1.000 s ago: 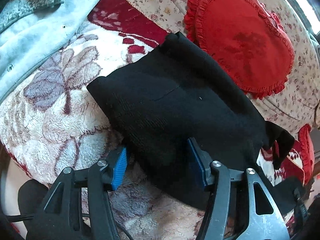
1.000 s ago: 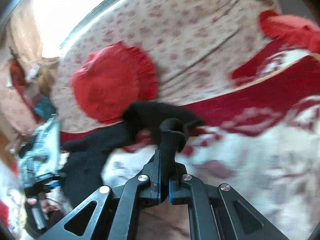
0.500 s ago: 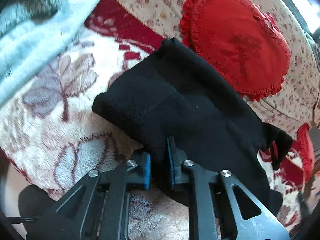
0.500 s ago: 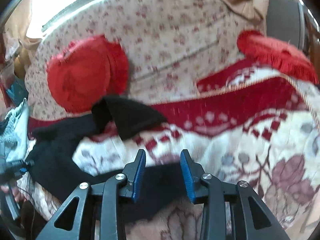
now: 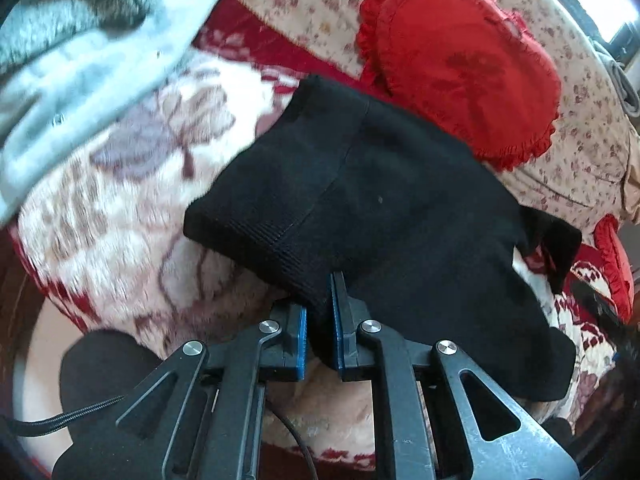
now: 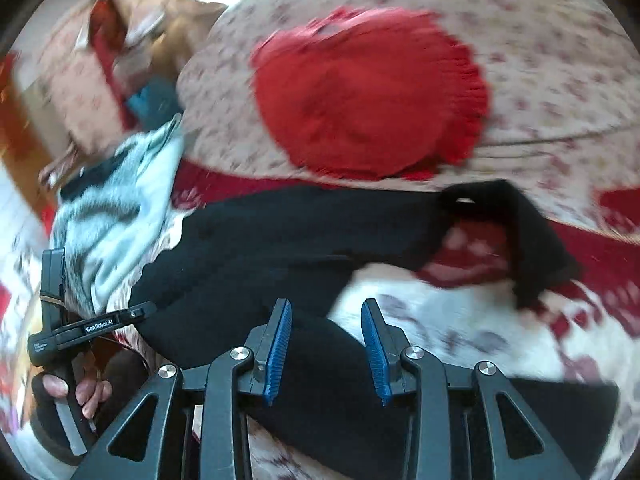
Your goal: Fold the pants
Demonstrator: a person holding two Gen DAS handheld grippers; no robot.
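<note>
Black pants [image 5: 380, 208] pinched by left tongs [image 5: 320, 320]; right tongs [image 6: 326, 344] spread above them.

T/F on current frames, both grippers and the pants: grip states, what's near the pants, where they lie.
1. The left gripper is shut on the black pants. True.
2. The right gripper is clamped on the pants. False: its jaws stand apart, with pants fabric below them.
3. A red heart-shaped cushion lies behind the pants. True.
4. The pants lie on a bare wooden floor. False: they rest on a floral blanket.
5. A pale blue fleece garment lies off to the side of the pants. True.
</note>
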